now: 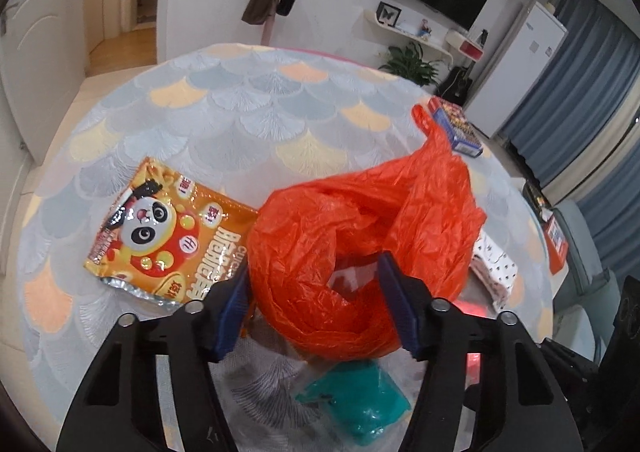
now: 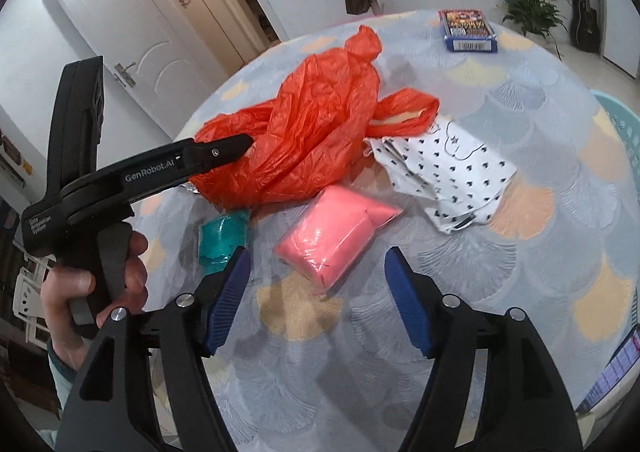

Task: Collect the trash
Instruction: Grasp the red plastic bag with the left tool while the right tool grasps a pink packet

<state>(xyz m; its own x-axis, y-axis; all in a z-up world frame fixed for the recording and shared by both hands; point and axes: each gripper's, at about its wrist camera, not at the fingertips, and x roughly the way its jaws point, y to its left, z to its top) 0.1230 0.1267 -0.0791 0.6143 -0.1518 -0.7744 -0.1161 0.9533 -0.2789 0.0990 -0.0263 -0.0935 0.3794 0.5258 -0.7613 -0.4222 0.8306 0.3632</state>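
An orange plastic bag (image 1: 360, 236) lies crumpled on the round table; it also shows in the right wrist view (image 2: 308, 139). My left gripper (image 1: 316, 280) is open with its fingers on either side of the bag's near rim; it is seen from the side in the right wrist view (image 2: 224, 147). An orange panda snack wrapper (image 1: 160, 236) lies left of the bag. A teal packet (image 1: 360, 404) lies below the left gripper, also in the right wrist view (image 2: 222, 236). A pink packet (image 2: 336, 236) lies just ahead of my open, empty right gripper (image 2: 316, 272).
A white cloth with black marks (image 2: 444, 175) lies right of the bag. A blue box (image 2: 468, 31) sits at the table's far edge. The table wears a scalloped pastel cloth (image 2: 520, 252). A teal chair (image 2: 624, 123) stands at the right.
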